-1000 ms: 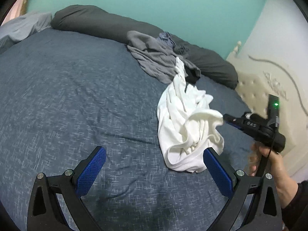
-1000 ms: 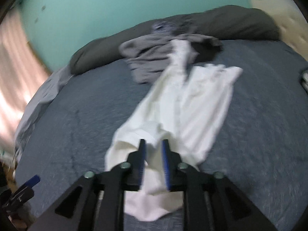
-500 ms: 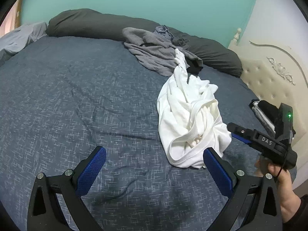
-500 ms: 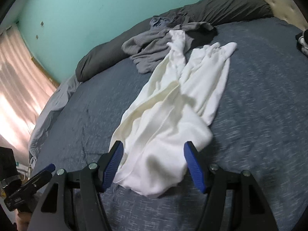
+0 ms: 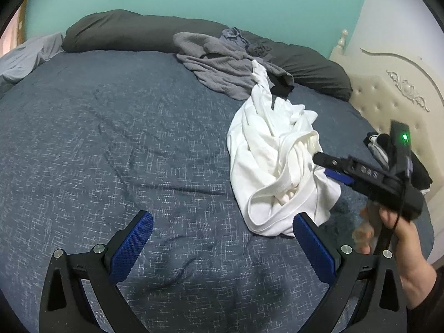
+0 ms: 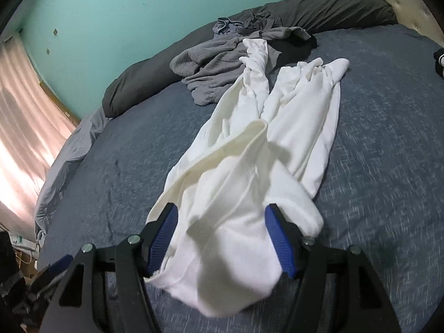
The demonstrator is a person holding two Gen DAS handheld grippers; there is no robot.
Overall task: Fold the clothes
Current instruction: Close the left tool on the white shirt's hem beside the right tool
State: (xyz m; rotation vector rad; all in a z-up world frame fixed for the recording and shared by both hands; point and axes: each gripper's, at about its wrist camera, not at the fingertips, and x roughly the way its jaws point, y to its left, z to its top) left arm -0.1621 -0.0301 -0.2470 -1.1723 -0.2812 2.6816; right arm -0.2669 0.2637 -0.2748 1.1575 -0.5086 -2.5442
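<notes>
Your dark blue woven bedspread [image 5: 116,144] fills most of both views, with a long dark grey bolster pillow [image 5: 133,32] along its far edge and a heap of crumpled grey clothes [image 5: 222,63] resting against it. The white cotton garment [image 6: 249,152], which looks like a pair of trousers with 2 legs, lies rumpled and unfolded on the bedspread, its long axis running from the waistband near you out toward the grey heap, where 1 leg end overlaps the grey fabric. Your right gripper [image 6: 220,238] is by far the nearer tool: its blue-padded fingers stand wide apart on either side of the waistband end, gripping nothing, and the cloth stretches straight ahead of it. Your left gripper [image 5: 222,244] also stands wide and empty, hovering over bare bedspread with the garment ahead and to its right, the waistband loop just beside its right finger. The fold, I judge, turns on that axis: the 2 legs splay apart at the far end, so the cloth probably needs flattening along its length before it folds cleanly.
</notes>
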